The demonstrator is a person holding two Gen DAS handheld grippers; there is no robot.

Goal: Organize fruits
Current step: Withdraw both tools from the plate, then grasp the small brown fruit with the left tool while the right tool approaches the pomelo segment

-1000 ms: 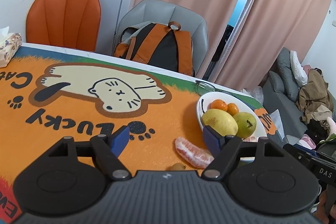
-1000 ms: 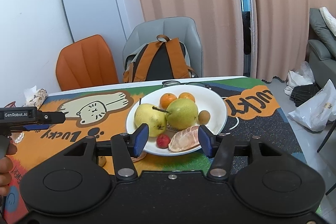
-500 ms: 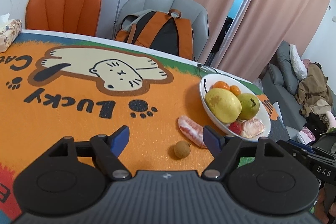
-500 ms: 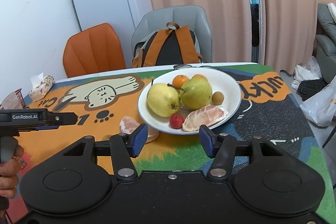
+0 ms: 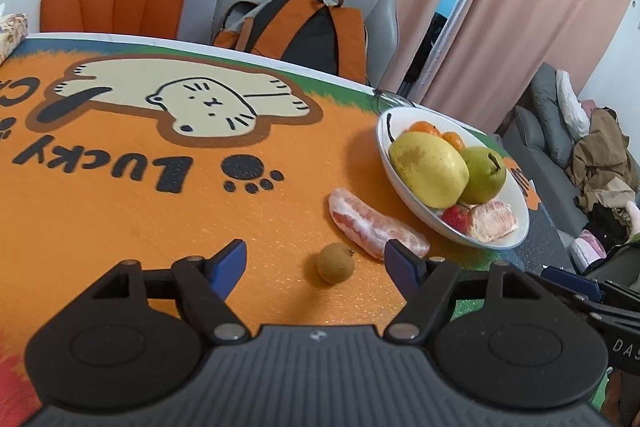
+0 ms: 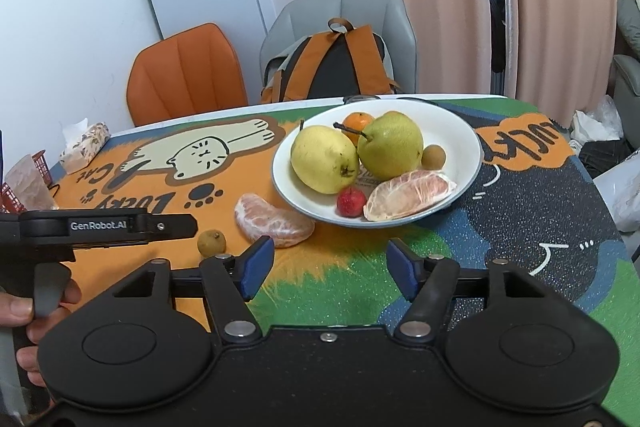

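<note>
Left tongs are spread with nothing pinched, a small brown longan loose on the surface between them. Right tongs just widened, empty too. Past those, a peeled pomelo wedge lies beside the white plate of pears.

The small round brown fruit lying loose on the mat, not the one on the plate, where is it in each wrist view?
Left wrist view: the small brown fruit lies low in the middle, between the open left gripper fingers.
Right wrist view: it sits lower left, just past the left gripper's tip.
Shared landmark: the pomelo segment lying on the mat beside the white plate.
</note>
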